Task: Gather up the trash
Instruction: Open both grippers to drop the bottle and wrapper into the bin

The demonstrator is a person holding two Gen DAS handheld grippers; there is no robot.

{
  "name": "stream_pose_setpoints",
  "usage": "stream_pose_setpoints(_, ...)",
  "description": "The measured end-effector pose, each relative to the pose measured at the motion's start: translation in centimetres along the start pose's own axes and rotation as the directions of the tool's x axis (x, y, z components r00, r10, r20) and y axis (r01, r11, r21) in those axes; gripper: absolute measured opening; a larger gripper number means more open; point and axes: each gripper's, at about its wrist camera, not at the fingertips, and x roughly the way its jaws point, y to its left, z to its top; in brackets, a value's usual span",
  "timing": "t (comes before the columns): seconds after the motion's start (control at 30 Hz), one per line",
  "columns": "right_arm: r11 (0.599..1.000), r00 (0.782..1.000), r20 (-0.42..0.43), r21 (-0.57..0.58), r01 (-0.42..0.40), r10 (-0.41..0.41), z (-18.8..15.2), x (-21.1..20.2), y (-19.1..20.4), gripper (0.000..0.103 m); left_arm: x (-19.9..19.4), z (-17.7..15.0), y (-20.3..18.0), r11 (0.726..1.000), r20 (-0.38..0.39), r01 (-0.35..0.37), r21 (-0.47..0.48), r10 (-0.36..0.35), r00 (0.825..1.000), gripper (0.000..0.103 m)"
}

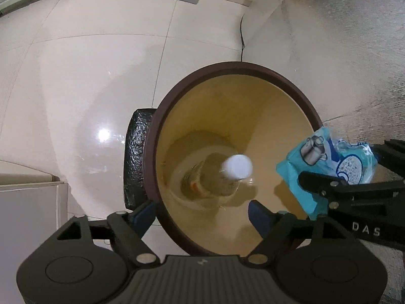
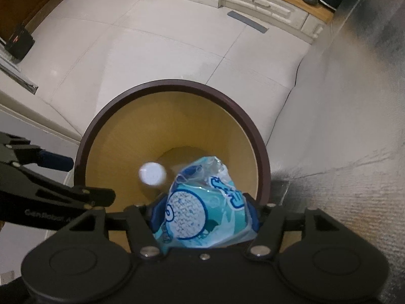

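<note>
Gripping a blue wrapper (image 2: 202,207) in the right gripper (image 2: 205,215), over the bin (image 2: 174,86). Holding the left gripper (image 1: 202,215) wide open above a white-capped bottle (image 1: 238,168) inside.

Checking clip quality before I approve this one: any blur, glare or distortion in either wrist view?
Left wrist view: the bottle in the bin is smeared by motion blur, its white cap ghosted; a ceiling light glares off the floor tile. Right wrist view: the same cap is blurred, while the blue wrapper in the right gripper is fairly sharp. Both views: strong fisheye bending, dark corners.
</note>
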Motion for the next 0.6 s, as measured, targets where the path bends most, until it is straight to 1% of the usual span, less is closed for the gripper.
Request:
stream_pose_setpoints(0.2, 1.0, 1.0, 0.004, -0.019, 0.019, -0.019, -0.7, -0.2, 0.5, 0.066, -0.7, -0.7, 0.1, 1.0, 0.005, -0.017, 0.005, 0.017, 1.0, 0.086)
stream_pose_setpoints(0.27, 1.0, 1.0, 0.019, -0.016, 0.011, -0.011, -0.9, -0.6, 0.6, 0.07, -0.9, -0.8, 0.1, 1.0, 0.006, -0.021, 0.002, 0.021, 1.0, 0.088)
stream_pose_setpoints(0.33, 1.0, 1.0, 0.03, -0.008, 0.006, -0.006, -0.9, -0.7, 0.5, 0.075, -1.0, -1.0, 0.2, 1.0, 0.008, -0.022, -0.002, 0.022, 1.0, 0.089)
stream_pose_setpoints(0.43, 1.0, 0.999, 0.037, 0.006, 0.004, -0.004, -1.0, -1.0, 0.3, 0.078, -1.4, -1.2, 0.3, 1.0, 0.011, -0.029, -0.006, 0.029, 1.0, 0.092)
stream_pose_setpoints(0.6, 1.0, 0.999, 0.03, 0.011, 0.022, -0.022, -1.1, -1.0, 0.6, 0.078, -1.9, -1.4, 0.4, 0.999, 0.016, -0.046, -0.004, 0.046, 0.999, 0.095)
